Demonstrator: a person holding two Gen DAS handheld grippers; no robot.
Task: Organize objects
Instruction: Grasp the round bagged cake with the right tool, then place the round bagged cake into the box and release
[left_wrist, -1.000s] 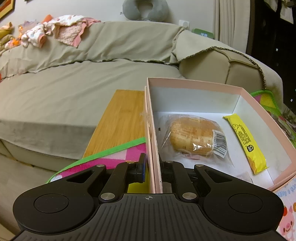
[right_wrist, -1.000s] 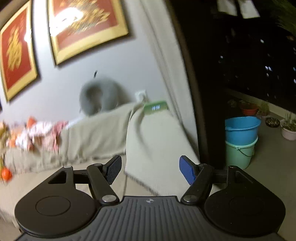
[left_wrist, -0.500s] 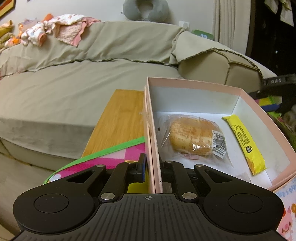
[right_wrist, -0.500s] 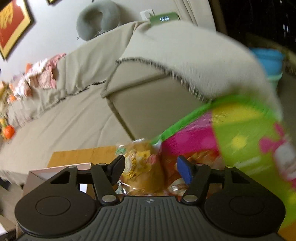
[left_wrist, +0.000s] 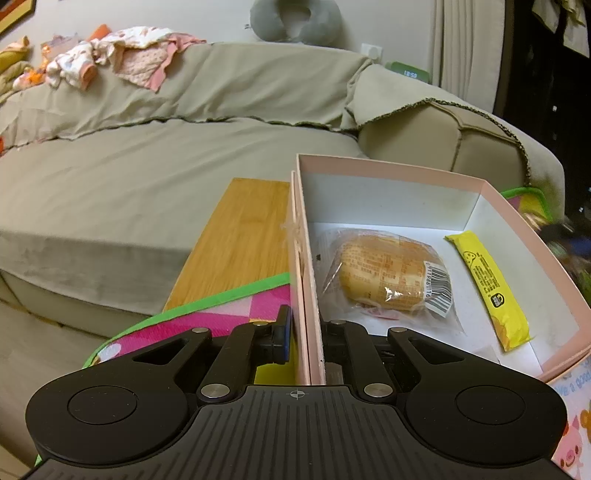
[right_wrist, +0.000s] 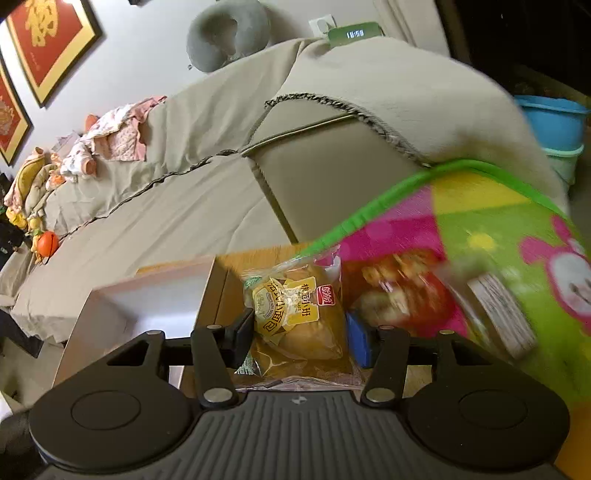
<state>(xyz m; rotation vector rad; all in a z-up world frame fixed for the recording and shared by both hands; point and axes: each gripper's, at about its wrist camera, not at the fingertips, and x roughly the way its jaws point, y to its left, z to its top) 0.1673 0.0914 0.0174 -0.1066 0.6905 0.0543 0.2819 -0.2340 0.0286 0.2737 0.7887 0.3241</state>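
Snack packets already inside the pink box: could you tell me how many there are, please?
2: a wrapped bun mid-floor and a yellow bar by the right wall of the pink box. The near corner behind the left gripper is hidden.

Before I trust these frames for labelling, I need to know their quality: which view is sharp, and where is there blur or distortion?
Left wrist view: sharp, the wrapped bun and yellow bar readable inside the pink box; fisheye bends the sofa. Right wrist view: the bread packet fairly crisp, the colourful mat and red packet smeared.
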